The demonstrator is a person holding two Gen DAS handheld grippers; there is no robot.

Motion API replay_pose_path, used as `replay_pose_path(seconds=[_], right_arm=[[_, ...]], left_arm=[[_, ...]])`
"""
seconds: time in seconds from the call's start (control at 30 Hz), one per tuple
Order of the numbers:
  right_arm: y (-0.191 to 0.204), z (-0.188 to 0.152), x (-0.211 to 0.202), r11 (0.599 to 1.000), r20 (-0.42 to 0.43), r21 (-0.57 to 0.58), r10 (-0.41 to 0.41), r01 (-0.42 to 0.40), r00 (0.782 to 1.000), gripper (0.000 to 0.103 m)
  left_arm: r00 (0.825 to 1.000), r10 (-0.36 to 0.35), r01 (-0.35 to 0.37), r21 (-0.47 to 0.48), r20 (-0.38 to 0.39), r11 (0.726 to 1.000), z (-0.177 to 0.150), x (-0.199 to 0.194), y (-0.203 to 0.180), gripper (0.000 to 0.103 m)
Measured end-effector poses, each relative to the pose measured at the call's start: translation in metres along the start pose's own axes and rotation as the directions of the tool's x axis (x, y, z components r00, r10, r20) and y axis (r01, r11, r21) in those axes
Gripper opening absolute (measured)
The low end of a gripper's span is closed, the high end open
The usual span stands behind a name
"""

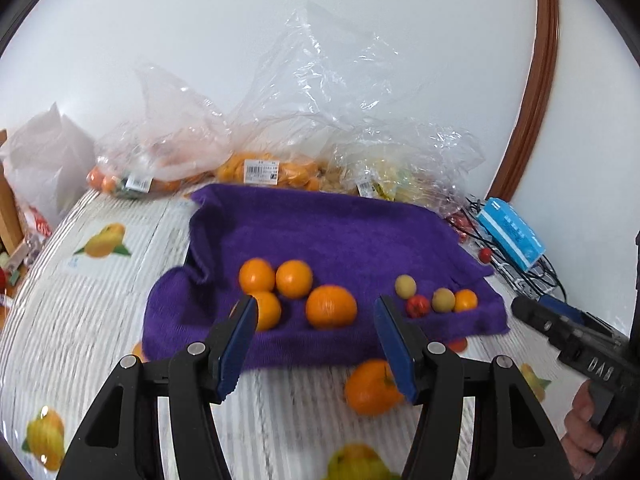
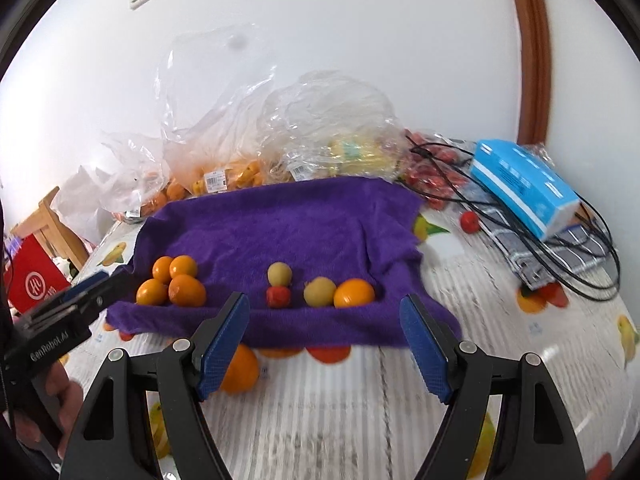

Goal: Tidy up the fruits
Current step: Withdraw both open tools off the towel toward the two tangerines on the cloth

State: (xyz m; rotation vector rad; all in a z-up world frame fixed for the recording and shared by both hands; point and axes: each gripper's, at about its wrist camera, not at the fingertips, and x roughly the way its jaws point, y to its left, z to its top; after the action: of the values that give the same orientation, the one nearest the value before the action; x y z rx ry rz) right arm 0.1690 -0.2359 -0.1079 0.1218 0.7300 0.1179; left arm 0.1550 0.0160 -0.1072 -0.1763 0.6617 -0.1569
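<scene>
A purple towel [image 1: 340,236] [image 2: 280,224] lies on the table. On it sit a cluster of oranges [image 1: 294,278] [image 2: 176,284] at the left, and two yellow plums [image 1: 405,286] [image 2: 279,274], a small red fruit [image 1: 418,306] [image 2: 278,296] and a small orange [image 1: 465,300] [image 2: 354,293] at the right. One loose orange [image 1: 370,386] [image 2: 240,370] lies on the tablecloth in front of the towel. My left gripper [image 1: 316,344] is open and empty above the towel's front edge. My right gripper [image 2: 324,340] is open and empty too.
Clear plastic bags of fruit [image 1: 260,168] [image 2: 224,176] line the wall behind the towel. A blue box [image 1: 512,232] [image 2: 524,184], black cables [image 2: 560,248] and red cherry tomatoes [image 2: 468,222] lie at the right. A red box [image 2: 32,280] stands at the left.
</scene>
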Motion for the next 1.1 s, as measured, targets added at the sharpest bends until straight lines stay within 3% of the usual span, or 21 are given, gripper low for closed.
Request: replay_pose_path(seconds=[0.13,0.37,0.53,0.73,0.87,0.97,1.1], right_arm=[[-0.005,-0.004,-0.029,0.999,0.039,0.041,-0.033,0.031,0.999,0.077],[0.003,-0.016,-0.067,0.995,0.084,-0.017,-0.099,0.101,0.991,0.077],[0.006,-0.029,-0.081,0.995,0.088,-0.025,-0.093,0.096,0.992,0.077],[0.0,-0.04,-0.089,0.999,0.082,0.045,-0.008,0.004,0.997,0.078],[0.006,-0.045,-0.087,0.999,0.06,0.003,-0.053,0.053,0.997,0.077],[0.008,-0.048,-0.09,0.999,0.076,-0.007,-0.04,0.04,0.996,0.077],[0.008,-0.049,-0.085,1.0,0.075,0.004,-0.02,0.02,0.997,0.066]], left_arm=[[1.0,-0.019,0.018,-0.02,-0.022,1.0,-0.007,-0.019,0.008,0.057],[1.0,0.003,-0.003,-0.034,0.001,0.999,-0.02,-0.056,0.016,0.058],[1.0,0.024,-0.024,-0.034,-0.008,0.999,-0.029,-0.072,0.016,0.058],[1.0,0.023,-0.023,-0.004,-0.006,1.0,-0.036,-0.085,0.011,0.058],[1.0,0.013,-0.013,0.001,-0.015,1.0,-0.038,-0.086,0.009,0.058],[1.0,0.016,-0.016,0.018,-0.014,1.0,-0.04,-0.086,0.008,0.058],[0.999,0.006,-0.005,0.029,-0.045,1.0,-0.042,-0.08,0.01,0.058]])
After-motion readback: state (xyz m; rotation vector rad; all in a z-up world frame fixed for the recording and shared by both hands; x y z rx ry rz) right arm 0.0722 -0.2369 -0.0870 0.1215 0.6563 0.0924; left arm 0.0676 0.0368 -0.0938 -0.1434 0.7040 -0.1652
